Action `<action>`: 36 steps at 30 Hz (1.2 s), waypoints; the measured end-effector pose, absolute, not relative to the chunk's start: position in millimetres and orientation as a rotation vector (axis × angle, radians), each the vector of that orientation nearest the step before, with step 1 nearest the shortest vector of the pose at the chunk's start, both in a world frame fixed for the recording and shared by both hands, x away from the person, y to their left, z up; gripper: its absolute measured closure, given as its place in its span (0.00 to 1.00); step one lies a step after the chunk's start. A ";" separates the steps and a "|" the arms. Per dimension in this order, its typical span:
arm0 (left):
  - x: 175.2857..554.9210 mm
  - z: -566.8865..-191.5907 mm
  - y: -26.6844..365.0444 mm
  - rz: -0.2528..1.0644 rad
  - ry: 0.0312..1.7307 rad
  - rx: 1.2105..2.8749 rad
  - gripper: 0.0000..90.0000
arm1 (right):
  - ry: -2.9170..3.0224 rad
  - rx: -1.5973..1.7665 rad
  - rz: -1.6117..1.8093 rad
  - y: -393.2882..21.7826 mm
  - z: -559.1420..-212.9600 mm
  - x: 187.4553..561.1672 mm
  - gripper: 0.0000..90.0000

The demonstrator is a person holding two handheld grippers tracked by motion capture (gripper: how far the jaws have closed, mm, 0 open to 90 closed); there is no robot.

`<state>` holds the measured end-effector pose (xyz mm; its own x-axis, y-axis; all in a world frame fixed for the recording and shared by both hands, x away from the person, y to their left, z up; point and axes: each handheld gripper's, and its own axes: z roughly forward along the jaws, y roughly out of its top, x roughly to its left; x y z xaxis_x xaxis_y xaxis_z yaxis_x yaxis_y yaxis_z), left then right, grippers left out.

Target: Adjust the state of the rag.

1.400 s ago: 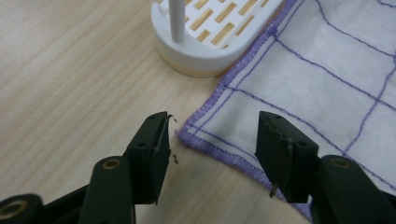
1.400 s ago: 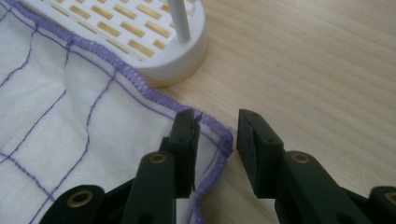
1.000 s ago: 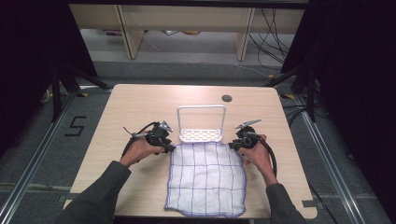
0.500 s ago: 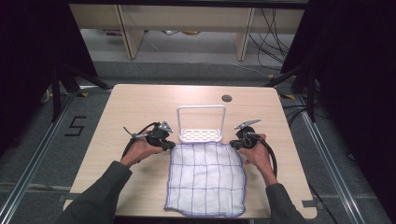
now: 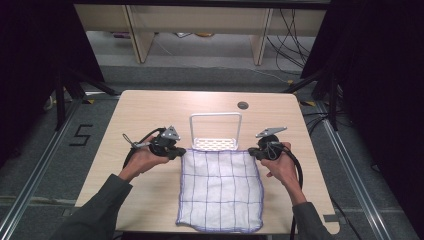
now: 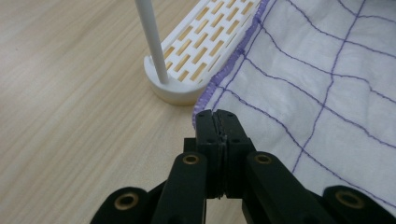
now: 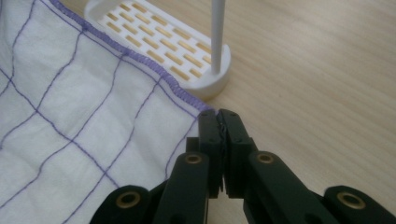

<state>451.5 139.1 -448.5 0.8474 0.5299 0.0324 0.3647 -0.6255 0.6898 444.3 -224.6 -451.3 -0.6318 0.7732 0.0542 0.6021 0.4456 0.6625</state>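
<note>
Cloth (image 5: 221,190) lies flat on the near half of the table (image 5: 150,107), white with a grid of purple lines and a purple stitched hem. Its near edge reaches almost to the table's near edge, and its far edge runs just in front of the rack (image 5: 215,131), a small white stand with a slotted base and a thin upright hoop.

In the high view the left gripper (image 5: 179,152) sits at the cloth's far left corner and the right gripper (image 5: 250,152) at its far right corner, each held in a hand whose forearm comes in from the bottom. The far edge of the cloth is stretched between the two grippers and looks slightly raised off the wood there.

The left gripper view shows the left gripper (image 6: 217,116) with its jaws pressed together, pinching the hemmed corner of the cloth (image 6: 322,74); the fabric spreads away to the right. Just beyond the tips stands the rounded end of the rack (image 6: 187,79), one post rising from it, the hem lying against its base.

The right gripper view shows the right gripper (image 7: 218,115) clamped the same way on the other corner of the cloth (image 7: 84,107), which spreads to the left. The rack's other end (image 7: 187,60) stands just past the tips, and the hem overlaps the near side of its base.

Both grippers have just been closing, with cloth between the jaws.
</note>
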 end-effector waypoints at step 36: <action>358.6 -429.3 171.2 0.348 0.478 2.238 0.98 | 2.410 0.957 1.139 -227.3 -414.4 339.4 0.99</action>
